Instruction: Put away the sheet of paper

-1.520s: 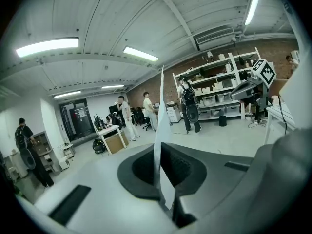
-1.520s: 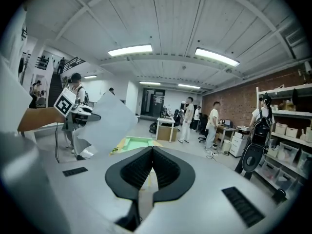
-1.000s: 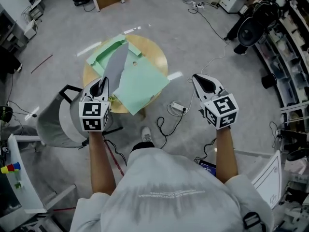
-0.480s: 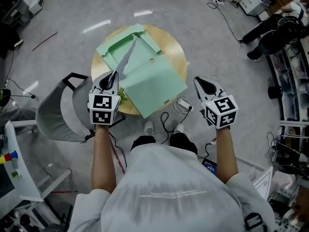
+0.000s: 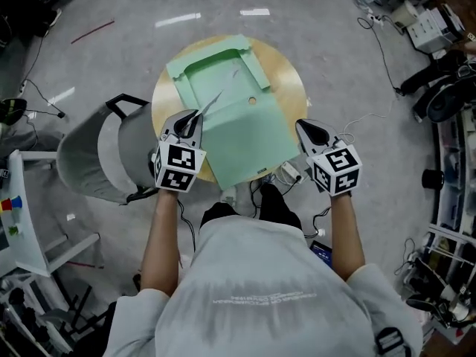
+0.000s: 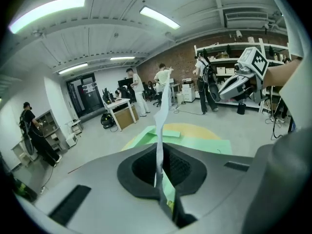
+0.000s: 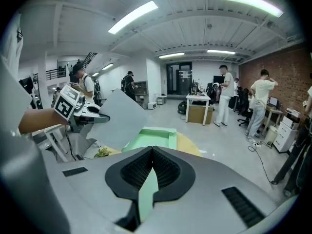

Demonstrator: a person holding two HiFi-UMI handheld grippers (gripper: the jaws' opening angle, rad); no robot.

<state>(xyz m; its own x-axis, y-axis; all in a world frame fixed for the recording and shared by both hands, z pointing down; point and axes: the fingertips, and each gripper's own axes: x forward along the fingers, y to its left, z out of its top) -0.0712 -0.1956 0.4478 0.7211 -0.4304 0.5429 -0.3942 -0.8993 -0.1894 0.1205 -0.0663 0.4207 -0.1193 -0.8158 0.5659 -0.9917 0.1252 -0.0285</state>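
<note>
Holding entry, my left gripper (image 5: 196,115): jaws clenched on the bottom edge of the sheet of paper (image 6: 160,123), which rises upright from the tips, slightly wavy. Next, the green folder (image 5: 245,129): lying open just ahead of and below both grippers, on the round wooden table (image 5: 296,80). Next, my right gripper (image 5: 303,127): jaws closed tip to tip, beside the folder's right edge, well apart from the left one. Green shows in the slit behind its tips; I cannot tell whether anything is pinched there. Last, a grey chair (image 5: 93,162): left of my left gripper.
</note>
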